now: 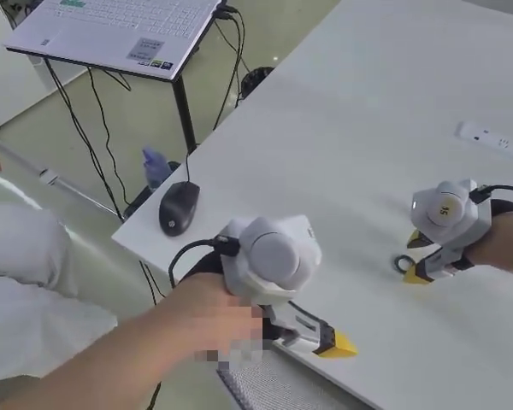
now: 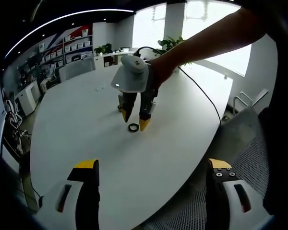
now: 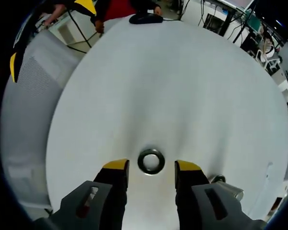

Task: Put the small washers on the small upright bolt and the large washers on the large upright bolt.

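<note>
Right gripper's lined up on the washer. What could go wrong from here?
1. The washer lies flat on the table between the open tips of the right gripper; closing could skid it away rather than lift it.
2. A metal piece sits close beside one jaw and might get knocked.

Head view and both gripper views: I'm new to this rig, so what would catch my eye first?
A dark washer lying flat on the white table, framed between the yellow tips of the open right tongs without touching either. Next, the left tongs hanging wide open over the table's edge. A mouse sits at the table's corner.
</note>
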`<act>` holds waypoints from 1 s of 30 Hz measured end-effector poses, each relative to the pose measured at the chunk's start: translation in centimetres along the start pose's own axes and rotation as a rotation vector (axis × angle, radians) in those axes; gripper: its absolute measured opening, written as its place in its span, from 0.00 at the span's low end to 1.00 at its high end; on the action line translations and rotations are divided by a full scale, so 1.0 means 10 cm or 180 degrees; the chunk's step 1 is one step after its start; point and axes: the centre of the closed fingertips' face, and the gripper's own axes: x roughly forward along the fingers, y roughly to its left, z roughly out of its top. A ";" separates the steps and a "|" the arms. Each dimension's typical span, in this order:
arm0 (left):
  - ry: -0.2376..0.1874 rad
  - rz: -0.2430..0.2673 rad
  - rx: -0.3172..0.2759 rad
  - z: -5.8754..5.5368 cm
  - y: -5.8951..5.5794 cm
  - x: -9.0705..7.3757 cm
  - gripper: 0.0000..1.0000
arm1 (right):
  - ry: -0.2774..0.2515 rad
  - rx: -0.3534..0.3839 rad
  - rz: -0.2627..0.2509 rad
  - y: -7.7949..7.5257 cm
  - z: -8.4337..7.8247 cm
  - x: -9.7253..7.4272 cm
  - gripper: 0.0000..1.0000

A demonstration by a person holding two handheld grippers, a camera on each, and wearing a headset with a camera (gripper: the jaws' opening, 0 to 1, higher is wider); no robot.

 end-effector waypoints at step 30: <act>0.0072 -0.0095 -0.0054 -0.09 -0.07 0.00 0.84 | 0.0443 -0.0007 -0.0022 -0.02 0.01 0.05 0.23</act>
